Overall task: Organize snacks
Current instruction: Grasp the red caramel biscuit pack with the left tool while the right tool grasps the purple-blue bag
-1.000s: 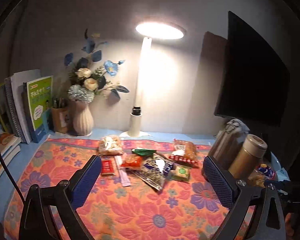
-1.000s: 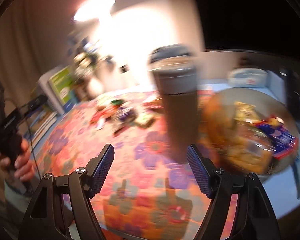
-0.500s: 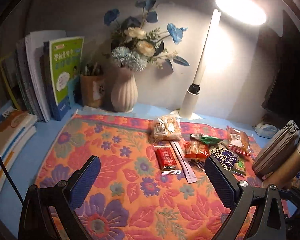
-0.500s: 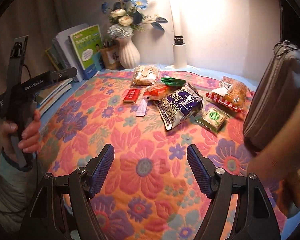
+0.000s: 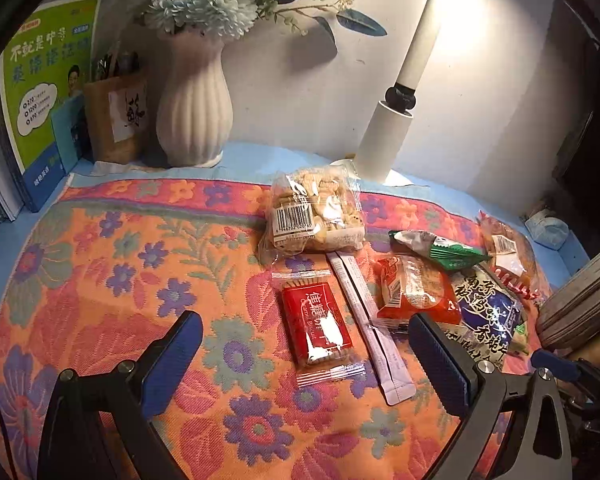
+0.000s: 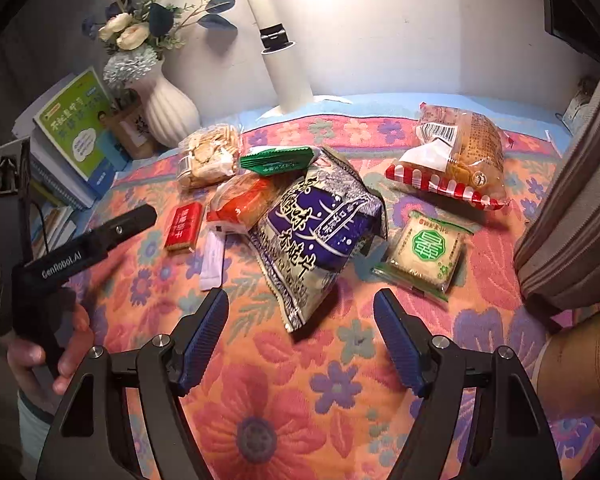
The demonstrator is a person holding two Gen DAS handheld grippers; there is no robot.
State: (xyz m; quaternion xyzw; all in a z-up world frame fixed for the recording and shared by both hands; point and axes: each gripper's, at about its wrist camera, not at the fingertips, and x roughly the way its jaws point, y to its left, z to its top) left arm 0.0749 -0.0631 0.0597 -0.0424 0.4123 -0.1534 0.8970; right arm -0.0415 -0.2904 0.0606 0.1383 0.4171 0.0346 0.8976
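Several snack packs lie on a flowered cloth (image 5: pixel 112 280). A red biscuit packet (image 5: pixel 318 326) lies just beyond my left gripper (image 5: pixel 304 354), which is open and empty. Beside the packet are a pale stick sachet (image 5: pixel 370 326), an orange-wrapped cake (image 5: pixel 416 294), a clear cracker bag (image 5: pixel 316 212) and a green packet (image 5: pixel 444 250). My right gripper (image 6: pixel 300 334) is open and empty, its tips just short of a purple-and-white bag (image 6: pixel 320 232). A green-label pastry (image 6: pixel 428 250) and a red-striped bread bag (image 6: pixel 456 160) lie to the right.
At the back stand a white ribbed vase (image 5: pixel 194 104) with flowers, a lamp post (image 5: pixel 396 108), a brown pen holder (image 5: pixel 116 120) and books (image 5: pixel 48 92). A grey pouch (image 6: pixel 576 208) rises at the right. A hand (image 6: pixel 44 352) holds the left gripper's handle.
Both grippers have come forward and down toward the snacks, which now look much larger. The books and lamp head have slid out of the left view. Neither gripper's opening has changed.
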